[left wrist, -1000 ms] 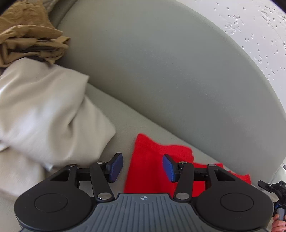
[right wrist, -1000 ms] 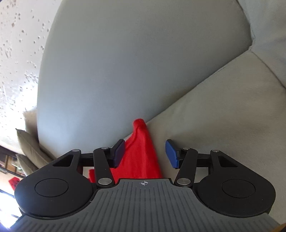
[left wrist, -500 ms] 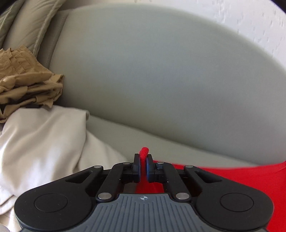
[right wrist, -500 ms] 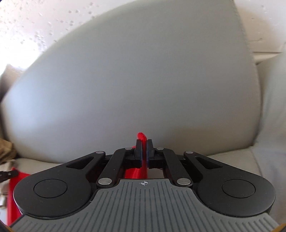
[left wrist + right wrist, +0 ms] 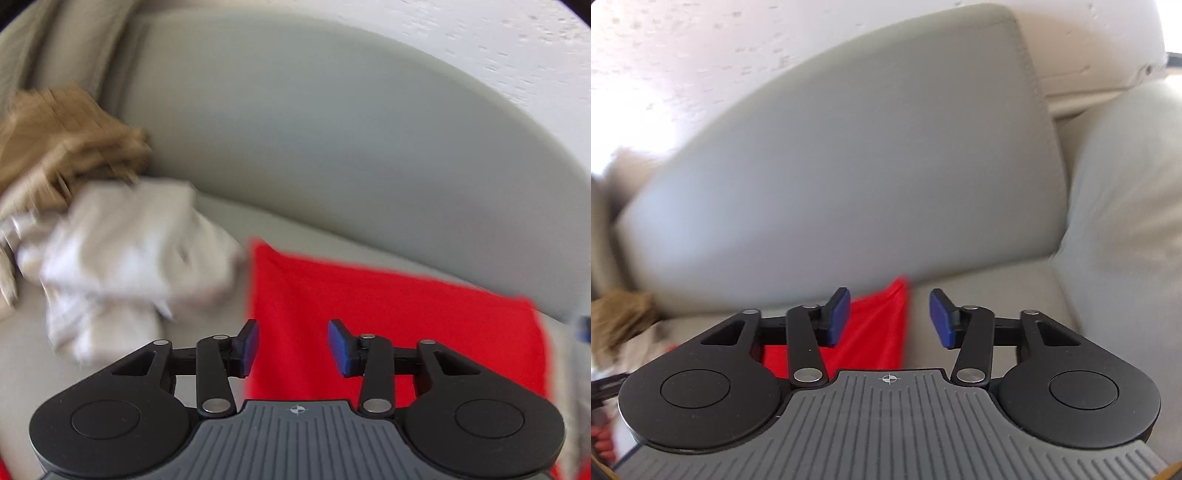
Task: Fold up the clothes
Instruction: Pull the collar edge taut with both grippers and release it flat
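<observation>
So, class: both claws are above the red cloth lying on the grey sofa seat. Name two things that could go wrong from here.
1. The left claw and right claw are opening with nothing pinched, so the flat red cloth lies loose and its fold could slip or spring apart.
2. The crumpled white garment lies right beside the cloth's edge, so the next grab may catch both.

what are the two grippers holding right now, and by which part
Nothing is held. The left gripper and right gripper are both opening with nothing between their pads; the red garment lies flat on the sofa seat.
</observation>
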